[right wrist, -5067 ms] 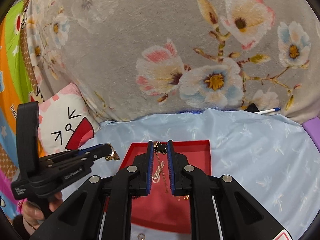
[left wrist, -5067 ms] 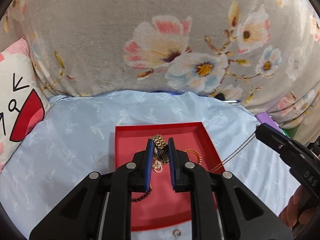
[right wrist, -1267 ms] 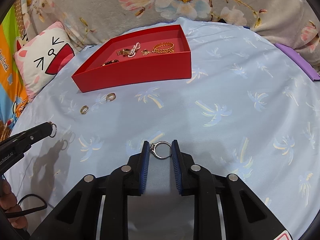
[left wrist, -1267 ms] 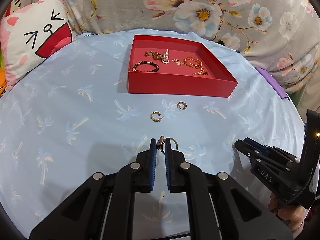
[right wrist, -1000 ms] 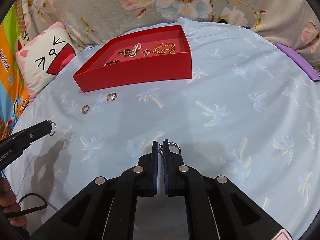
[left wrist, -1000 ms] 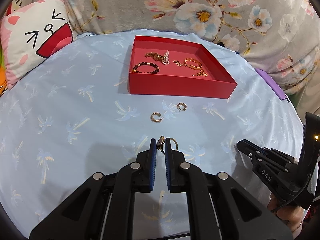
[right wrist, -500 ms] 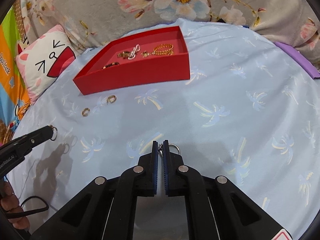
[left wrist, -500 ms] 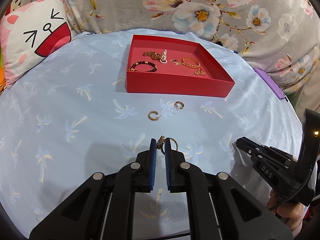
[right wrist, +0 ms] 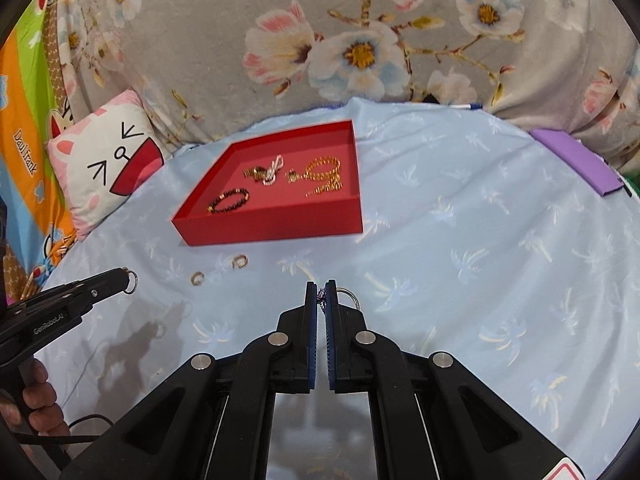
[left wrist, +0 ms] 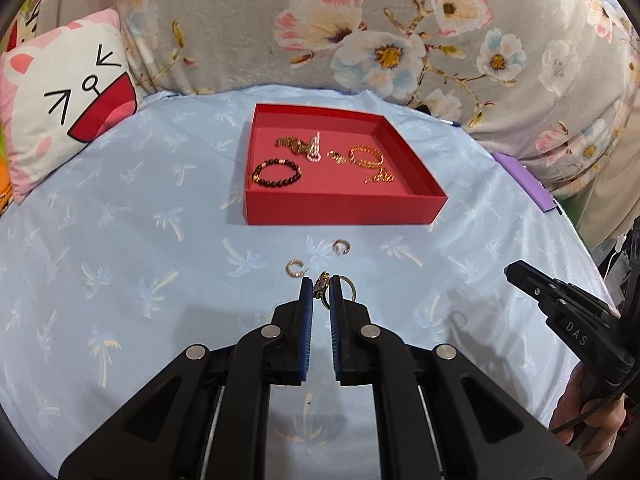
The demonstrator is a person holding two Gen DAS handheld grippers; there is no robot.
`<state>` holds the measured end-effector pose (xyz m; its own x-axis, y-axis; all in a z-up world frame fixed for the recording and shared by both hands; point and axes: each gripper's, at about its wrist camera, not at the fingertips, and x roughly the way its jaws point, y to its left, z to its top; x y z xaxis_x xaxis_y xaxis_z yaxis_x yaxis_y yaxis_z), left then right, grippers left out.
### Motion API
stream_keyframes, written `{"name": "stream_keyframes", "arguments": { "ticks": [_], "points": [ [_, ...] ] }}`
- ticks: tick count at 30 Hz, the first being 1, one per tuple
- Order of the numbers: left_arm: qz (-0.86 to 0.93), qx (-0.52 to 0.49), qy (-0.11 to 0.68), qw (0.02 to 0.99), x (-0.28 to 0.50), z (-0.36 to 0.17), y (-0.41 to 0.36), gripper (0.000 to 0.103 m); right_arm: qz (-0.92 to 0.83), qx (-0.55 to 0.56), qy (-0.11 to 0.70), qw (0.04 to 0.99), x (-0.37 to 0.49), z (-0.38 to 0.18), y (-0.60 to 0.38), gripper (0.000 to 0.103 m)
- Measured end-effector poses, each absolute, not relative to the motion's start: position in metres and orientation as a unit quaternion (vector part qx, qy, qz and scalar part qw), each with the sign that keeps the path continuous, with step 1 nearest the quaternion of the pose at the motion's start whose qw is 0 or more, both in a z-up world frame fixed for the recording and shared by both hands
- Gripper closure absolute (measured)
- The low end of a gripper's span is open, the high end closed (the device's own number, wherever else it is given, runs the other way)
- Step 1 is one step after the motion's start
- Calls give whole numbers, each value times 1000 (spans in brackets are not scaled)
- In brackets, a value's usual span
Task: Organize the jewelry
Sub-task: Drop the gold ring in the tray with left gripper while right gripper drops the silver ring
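Left fingers [left wrist: 321,289] pinched shut on a gold ring [left wrist: 322,285], loop poking out to their right. Right fingers [right wrist: 321,295] likewise clamped on a silver ring [right wrist: 346,295]. Just beyond the left tips, two gold hoop earrings [left wrist: 297,267] lying on the blue sheet [left wrist: 120,240]. Farther ahead, a red tray [left wrist: 344,209] holding a dark bead bracelet [left wrist: 276,174] and gold chains [left wrist: 366,157].
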<state>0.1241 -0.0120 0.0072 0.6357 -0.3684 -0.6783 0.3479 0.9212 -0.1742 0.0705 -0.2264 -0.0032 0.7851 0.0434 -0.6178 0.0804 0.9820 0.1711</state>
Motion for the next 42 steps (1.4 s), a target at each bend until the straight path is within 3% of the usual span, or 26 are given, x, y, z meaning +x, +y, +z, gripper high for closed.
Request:
{"name": "stream_keyframes", "arguments": {
  "ticks": [19,39,41,42],
  "points": [
    [-236,0,336,912,231,83,-53,96,50,67,279,957,173,70,-212,100],
    [-223,-6,444,868,344,-11,-94,95,61,102,357,926,283,-4,-226,99],
    [-223,-6,445,867,346,-14,-95,91,63,102,361,925,288,-8,-226,99],
    [-222,-7,445,868,347,-15,-94,81,63,102,362,925,290,-9,-226,99]
  ]
}}
